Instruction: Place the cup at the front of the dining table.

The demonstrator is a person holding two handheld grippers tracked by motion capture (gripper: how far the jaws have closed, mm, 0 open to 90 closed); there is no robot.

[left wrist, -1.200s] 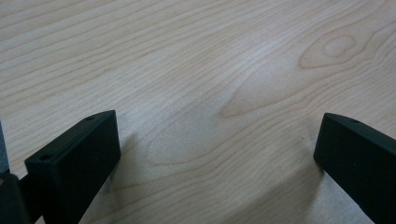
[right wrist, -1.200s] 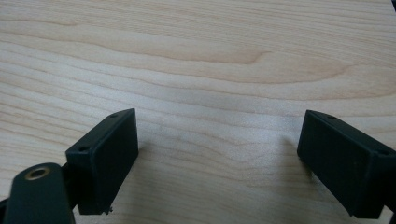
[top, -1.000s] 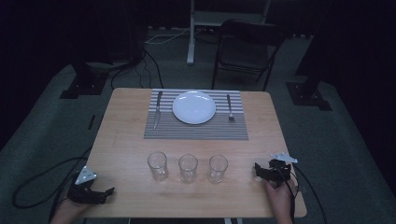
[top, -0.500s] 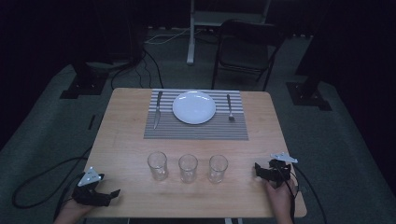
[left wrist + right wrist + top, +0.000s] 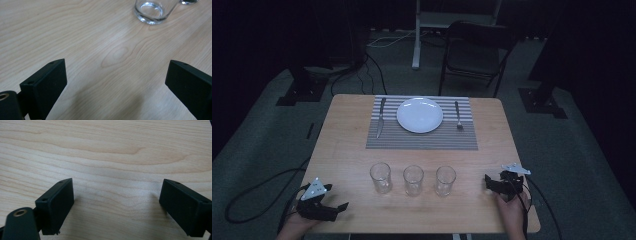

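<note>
**Nearest glass ahead of the left claw**

Dark room, wooden counter (image 5: 347, 150). The left claw (image 5: 343, 206) is seen wide open and empty; the nearest glass (image 5: 380, 177) stands ahead and to its right. The right claw (image 5: 486, 181) is also open, empty, beside the far glass (image 5: 445, 180).

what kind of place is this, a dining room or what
Probably a lab or studio staged as a dining spot, not a home. A lone wooden table carries one place setting, a white plate on a striped placemat, ringed by dark stand bases and floor cables.
</note>
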